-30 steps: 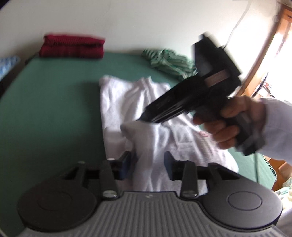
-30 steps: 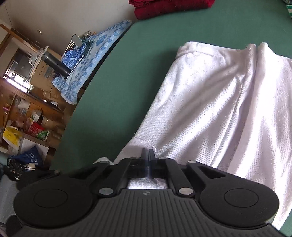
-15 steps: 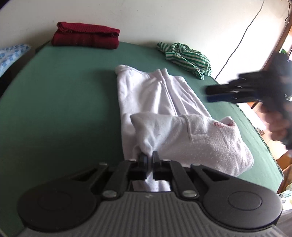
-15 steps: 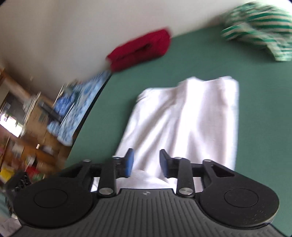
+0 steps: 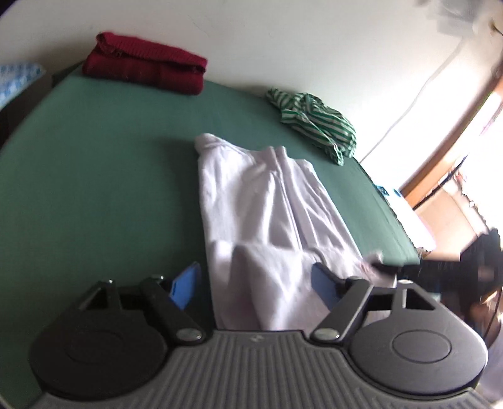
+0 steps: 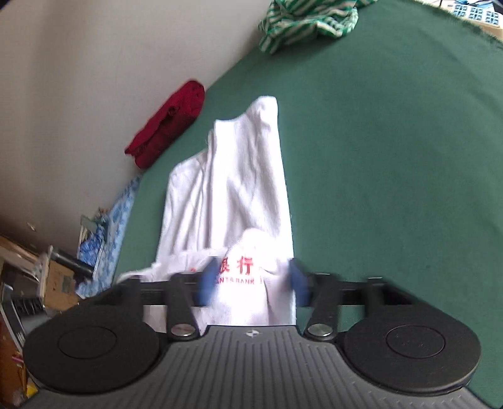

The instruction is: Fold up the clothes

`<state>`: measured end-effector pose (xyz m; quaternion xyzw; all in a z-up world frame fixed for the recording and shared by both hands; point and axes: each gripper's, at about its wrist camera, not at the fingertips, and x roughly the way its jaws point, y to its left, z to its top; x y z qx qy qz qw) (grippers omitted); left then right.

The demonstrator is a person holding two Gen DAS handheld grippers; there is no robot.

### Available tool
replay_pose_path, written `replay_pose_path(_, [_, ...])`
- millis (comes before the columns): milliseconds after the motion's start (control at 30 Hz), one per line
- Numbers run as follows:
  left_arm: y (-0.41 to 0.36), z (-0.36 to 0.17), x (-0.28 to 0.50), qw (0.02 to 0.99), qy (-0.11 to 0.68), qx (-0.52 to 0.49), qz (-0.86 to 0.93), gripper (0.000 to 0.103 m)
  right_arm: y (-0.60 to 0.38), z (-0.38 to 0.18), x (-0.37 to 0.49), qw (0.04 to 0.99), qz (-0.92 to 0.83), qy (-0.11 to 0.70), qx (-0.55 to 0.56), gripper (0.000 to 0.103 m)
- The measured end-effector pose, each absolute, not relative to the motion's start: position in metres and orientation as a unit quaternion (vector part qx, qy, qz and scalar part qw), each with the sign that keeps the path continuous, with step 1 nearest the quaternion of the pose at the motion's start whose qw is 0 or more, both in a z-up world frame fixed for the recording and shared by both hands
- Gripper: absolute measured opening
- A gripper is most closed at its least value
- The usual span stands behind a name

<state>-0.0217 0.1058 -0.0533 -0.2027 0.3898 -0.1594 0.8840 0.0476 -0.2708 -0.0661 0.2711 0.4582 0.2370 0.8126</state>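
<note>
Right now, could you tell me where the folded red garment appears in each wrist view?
Left wrist: folded red garment at upper left, on the green table against the wall.
Right wrist: folded red garment left of centre, at the table's wall edge.
Shared landmark: the green striped garment.

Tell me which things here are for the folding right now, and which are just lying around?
For the job: white garment, left gripper opening over it, right gripper closing around its printed end.

Lying about: folded red cloth, striped green garment, blue patterned cloth.
</note>
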Motion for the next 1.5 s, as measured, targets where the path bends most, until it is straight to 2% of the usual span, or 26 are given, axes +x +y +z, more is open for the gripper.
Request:
replay_pose_path(33, [0.103,-0.056,-0.014,0.876,0.400,-0.209,-0.170,0.034,-0.270,-0.062,0.043,0.820,0.243,0.447,0.263,0.025])
replay_pose_path(67, [0.098,-0.056,-0.013,0.877,0.400,-0.199,-0.178,0.010,-0.269,-0.058,0.039,0.826,0.251,0.435,0.256,0.022])
replay_pose_path(167, [0.088,-0.051,-0.015,0.884,0.388,-0.174,-0.193,0.004,-0.276,-0.043,0.029,0.827,0.295,0.391,0.276,0.022])
replay_pose_path(333, [0.099,-0.053,-0.018,0.890,0.383,-0.168,-0.183,0.005,-0.287,-0.057,0.032,0.826,0.273,0.376,0.321,0.029])
replay_pose_path(433, [0.089,-0.065,-0.013,0.894,0.389,-0.131,-0.180,0.005,-0.278,-0.074,0.035,0.842,0.227,0.398,0.286,0.028])
replay_pose_path(600, [0.088,-0.054,-0.012,0.897,0.385,-0.118,-0.182,0.005,-0.264,-0.055,0.025,0.885,0.214,0.363,0.197,0.026])
replay_pose_path(633, [0.090,-0.051,-0.014,0.898,0.383,-0.118,-0.182,0.008,-0.264,-0.049,0.024,0.891,0.217,0.351,0.191,0.027])
replay_pose_path(667, [0.090,-0.050,-0.015,0.899,0.386,-0.106,-0.176,0.015,-0.266,-0.044,0.023,0.897,0.207,0.339,0.194,0.035])
replay_pose_path(700, [0.090,-0.048,-0.016,0.901,0.388,-0.096,-0.171,0.017,-0.268,-0.040,0.022,0.903,0.199,0.328,0.196,0.040])
replay_pose_path(733, [0.092,-0.044,-0.017,0.903,0.385,-0.089,-0.166,0.019,-0.270,-0.036,0.020,0.906,0.195,0.319,0.196,0.040])
replay_pose_path(800, [0.094,-0.032,-0.019,0.913,0.370,-0.079,-0.155,0.018,-0.263,-0.030,0.020,0.901,0.221,0.324,0.183,0.030])
replay_pose_path(867, [0.093,-0.015,-0.024,0.926,0.341,-0.063,-0.148,0.008,-0.252,-0.028,0.021,0.897,0.242,0.336,0.157,0.024])
replay_pose_path(933, [0.083,-0.003,-0.025,0.929,0.323,-0.056,-0.170,0.008,-0.237,-0.034,0.025,0.898,0.227,0.359,0.116,0.018])
replay_pose_path(967, [0.075,-0.004,-0.023,0.925,0.327,-0.056,-0.186,0.009,-0.232,-0.042,0.030,0.898,0.204,0.378,0.099,0.011])
replay_pose_path(1033, [0.055,-0.023,-0.015,0.915,0.352,-0.033,-0.197,0.010,-0.231,-0.054,0.037,0.897,0.184,0.388,0.100,0.001])
replay_pose_path(1100, [0.052,-0.049,-0.009,0.912,0.368,-0.035,-0.180,0.007,-0.235,-0.058,0.042,0.896,0.183,0.387,0.118,0.000])
replay_pose_path(1133, [0.052,-0.061,-0.006,0.911,0.374,-0.037,-0.173,0.009,-0.237,-0.059,0.046,0.894,0.182,0.389,0.125,0.000])
replay_pose_path(1167, [0.055,-0.063,-0.006,0.912,0.370,-0.041,-0.174,0.017,-0.240,-0.059,0.048,0.891,0.180,0.394,0.137,0.000])
replay_pose_path(1367, [0.068,-0.053,-0.008,0.910,0.371,-0.028,-0.181,0.015,-0.243,-0.035,0.028,0.882,0.209,0.379,0.186,0.004])
replay_pose_path(1500, [0.067,-0.066,-0.011,0.914,0.364,-0.036,-0.177,0.015,-0.225,-0.060,0.030,0.866,0.210,0.417,0.177,0.000])
